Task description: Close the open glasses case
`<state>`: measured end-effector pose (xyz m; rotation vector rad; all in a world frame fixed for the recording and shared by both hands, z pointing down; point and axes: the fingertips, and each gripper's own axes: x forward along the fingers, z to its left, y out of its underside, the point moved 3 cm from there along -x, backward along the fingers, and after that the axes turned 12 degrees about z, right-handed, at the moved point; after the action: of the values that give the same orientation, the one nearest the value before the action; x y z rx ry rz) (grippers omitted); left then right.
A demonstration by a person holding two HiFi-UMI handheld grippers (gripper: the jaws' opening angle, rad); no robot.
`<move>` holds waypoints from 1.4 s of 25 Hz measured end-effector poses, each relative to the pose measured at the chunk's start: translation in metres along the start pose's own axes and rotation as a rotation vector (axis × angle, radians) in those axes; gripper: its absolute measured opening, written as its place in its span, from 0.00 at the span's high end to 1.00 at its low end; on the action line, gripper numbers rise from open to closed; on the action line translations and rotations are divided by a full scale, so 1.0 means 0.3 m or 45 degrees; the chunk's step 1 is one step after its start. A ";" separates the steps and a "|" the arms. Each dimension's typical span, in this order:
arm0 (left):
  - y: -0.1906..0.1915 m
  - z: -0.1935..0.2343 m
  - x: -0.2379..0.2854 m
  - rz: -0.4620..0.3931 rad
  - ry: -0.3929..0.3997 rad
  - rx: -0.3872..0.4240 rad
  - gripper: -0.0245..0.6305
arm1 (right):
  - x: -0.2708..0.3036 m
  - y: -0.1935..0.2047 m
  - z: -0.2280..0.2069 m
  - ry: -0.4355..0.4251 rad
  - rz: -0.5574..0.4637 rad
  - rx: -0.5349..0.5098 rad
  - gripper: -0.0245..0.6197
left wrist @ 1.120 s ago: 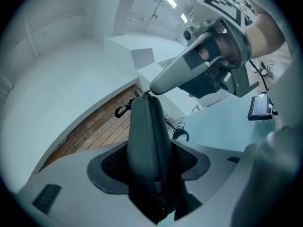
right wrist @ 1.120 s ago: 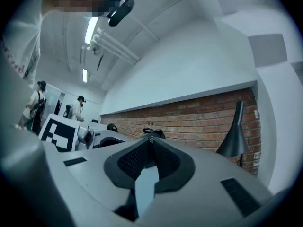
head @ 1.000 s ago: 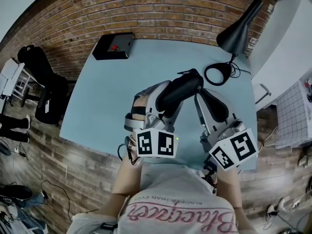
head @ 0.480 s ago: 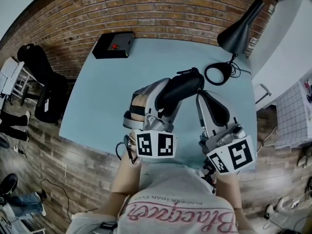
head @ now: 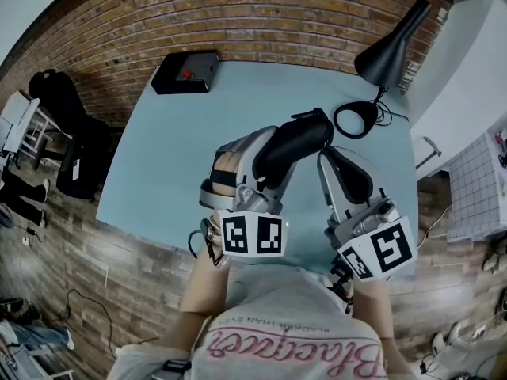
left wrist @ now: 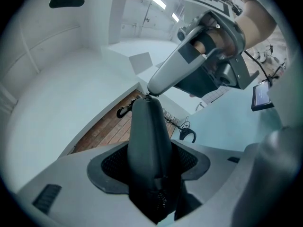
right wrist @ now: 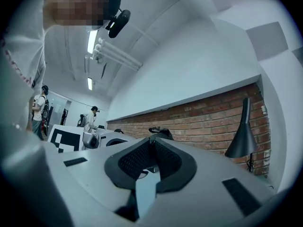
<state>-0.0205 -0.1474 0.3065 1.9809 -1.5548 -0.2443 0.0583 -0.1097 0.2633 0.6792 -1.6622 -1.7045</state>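
A black zippered glasses case [head: 295, 142] hangs above the light-blue table [head: 158, 157], and my left gripper [head: 264, 163] is shut on its near end. In the left gripper view the case [left wrist: 149, 136] runs straight out from between the dark pads of the left gripper [left wrist: 151, 162]. My right gripper [head: 322, 155] lies alongside on the right. Its jaws are closed together, and the tip of the right gripper [left wrist: 150, 91] touches the case's far end. In the right gripper view the right gripper [right wrist: 151, 143] has its pads meeting, with the case [right wrist: 161, 131] just beyond. Whether they pinch a zipper pull is hidden.
A black desk lamp [head: 388, 50] stands at the table's far right with its coiled cord [head: 354, 119] beside it. A black box with a red button [head: 186, 74] sits at the far left edge. A brick wall backs the table. People stand far off in the right gripper view.
The right gripper has rolled slightly and shifted a little. The left gripper and the case have stayed in place.
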 end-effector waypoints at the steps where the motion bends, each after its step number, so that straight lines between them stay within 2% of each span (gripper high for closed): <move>1: -0.002 -0.001 -0.002 -0.006 0.003 -0.003 0.55 | 0.002 0.003 -0.002 0.008 0.006 0.002 0.92; 8: -0.007 -0.010 -0.007 -0.027 0.026 -0.009 0.55 | 0.013 0.017 -0.025 0.166 0.089 -0.099 0.92; 11: -0.005 -0.011 -0.011 -0.037 0.036 -0.011 0.55 | 0.010 0.016 -0.019 0.155 0.085 -0.097 0.92; 17: -0.003 -0.013 -0.017 -0.055 0.046 0.010 0.55 | -0.002 0.012 -0.027 0.067 0.079 0.015 0.93; 24: -0.002 -0.032 -0.035 -0.135 0.199 0.014 0.55 | -0.028 0.019 -0.044 0.036 0.151 -0.022 0.93; 28: 0.000 -0.040 -0.066 -0.230 0.313 0.006 0.56 | -0.050 0.023 -0.065 -0.002 0.182 -0.029 0.93; 35: -0.023 -0.028 -0.143 -0.436 0.540 -0.127 0.56 | -0.071 0.033 -0.095 -0.101 0.195 0.008 0.93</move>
<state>-0.0234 -0.1038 0.3003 2.0465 -0.9218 -0.0299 0.0946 -0.1123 0.2699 0.4797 -1.7281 -1.6360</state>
